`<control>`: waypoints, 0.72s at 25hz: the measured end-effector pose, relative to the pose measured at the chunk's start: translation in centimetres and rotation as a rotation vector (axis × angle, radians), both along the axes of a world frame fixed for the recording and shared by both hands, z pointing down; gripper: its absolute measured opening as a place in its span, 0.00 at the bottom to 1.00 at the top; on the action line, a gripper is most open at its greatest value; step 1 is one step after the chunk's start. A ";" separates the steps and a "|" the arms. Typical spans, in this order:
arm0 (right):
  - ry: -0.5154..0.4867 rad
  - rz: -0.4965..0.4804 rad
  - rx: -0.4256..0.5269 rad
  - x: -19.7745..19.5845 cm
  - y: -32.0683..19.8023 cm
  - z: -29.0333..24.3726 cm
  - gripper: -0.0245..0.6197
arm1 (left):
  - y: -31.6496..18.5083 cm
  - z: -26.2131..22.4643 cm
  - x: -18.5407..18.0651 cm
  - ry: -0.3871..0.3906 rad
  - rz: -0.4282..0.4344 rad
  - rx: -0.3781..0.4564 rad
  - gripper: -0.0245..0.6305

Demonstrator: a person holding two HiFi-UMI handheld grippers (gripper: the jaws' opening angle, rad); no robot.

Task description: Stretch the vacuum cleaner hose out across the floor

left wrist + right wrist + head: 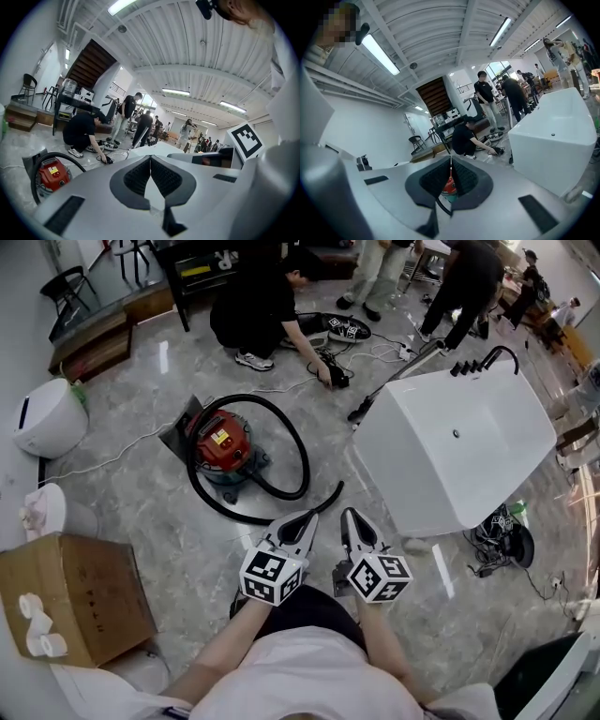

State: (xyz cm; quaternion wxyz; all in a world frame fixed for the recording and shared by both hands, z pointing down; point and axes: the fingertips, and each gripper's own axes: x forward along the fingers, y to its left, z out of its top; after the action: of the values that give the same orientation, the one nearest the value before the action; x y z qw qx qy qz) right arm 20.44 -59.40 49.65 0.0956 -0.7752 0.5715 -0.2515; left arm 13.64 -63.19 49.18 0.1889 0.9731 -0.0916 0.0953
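A red vacuum cleaner [223, 441] stands on the marble floor in the head view. Its black hose [300, 454] curls in a loop around it, and the free end [334, 491] lies just beyond my grippers. My left gripper [309, 518] and right gripper [349, 516] are side by side near me, both shut and empty, above the floor short of the hose end. In the left gripper view, the left gripper [150, 158] has the vacuum cleaner [51, 173] at its lower left. The right gripper [450, 160] shows the vacuum cleaner [448, 188] through the notch below its shut tips.
A large white bathtub [450, 442] stands close on the right. A cardboard box [70, 592] and a white appliance [47, 416] are on the left. A crouching person [258, 306] handles cables [330, 371] beyond the vacuum; other people stand further back.
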 end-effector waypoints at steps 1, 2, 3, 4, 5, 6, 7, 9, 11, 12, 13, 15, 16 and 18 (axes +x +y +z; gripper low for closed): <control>-0.006 0.003 0.002 0.3 0.0 0.1 0.06 | -0.1 0.0 0.2 -0.001 0.003 0.002 0.05; -0.011 0.005 0.004 0.6 0.0 0.3 0.06 | -0.2 0.1 0.4 -0.003 0.010 0.004 0.05; -0.013 0.006 0.005 0.9 -0.1 0.4 0.06 | -0.2 0.1 0.7 -0.005 0.020 0.006 0.05; -0.012 0.006 0.008 1.1 -0.3 0.3 0.06 | -0.2 0.1 1.0 -0.007 0.033 0.008 0.05; -0.011 0.006 0.014 1.4 -0.5 0.2 0.06 | -0.4 0.0 1.3 -0.008 0.045 0.013 0.05; -0.009 0.006 0.022 1.6 -0.8 0.0 0.06 | -0.5 -0.1 1.5 -0.009 0.056 0.020 0.05; -0.008 0.009 0.030 1.8 -1.1 -0.2 0.06 | -0.7 -0.2 1.7 -0.011 0.064 0.026 0.05; -0.007 0.020 0.042 2.1 -1.6 -0.5 0.06 | -1.1 -0.4 2.0 -0.014 0.079 0.034 0.05; -0.007 0.036 0.051 2.4 -2.2 -0.7 0.06 | -1.6 -0.5 2.2 -0.013 0.094 0.037 0.05; -0.004 0.042 0.056 2.4 -2.4 -0.8 0.06 | -1.8 -0.6 2.3 -0.012 0.101 0.038 0.05; 0.003 0.045 0.061 2.5 -2.7 -1.0 0.06 | -2.1 -0.6 2.3 -0.012 0.107 0.039 0.05; 0.028 0.037 0.067 2.7 -3.4 -1.3 0.06 | -2.8 -0.6 2.4 -0.015 0.118 0.040 0.05; 0.041 0.027 0.069 2.9 -3.8 -1.6 0.06 | -3.1 -0.7 2.5 -0.015 0.124 0.043 0.05; 0.060 0.006 0.079 3.7 -4.5 -2.1 0.06 | -3.9 -0.8 2.8 -0.010 0.140 0.055 0.05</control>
State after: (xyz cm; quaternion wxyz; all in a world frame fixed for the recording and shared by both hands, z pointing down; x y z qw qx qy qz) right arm 24.11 -63.87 47.54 0.1099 -0.7798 0.5812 -0.2051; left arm 16.43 -67.07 48.37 0.1547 0.9814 -0.0267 0.1106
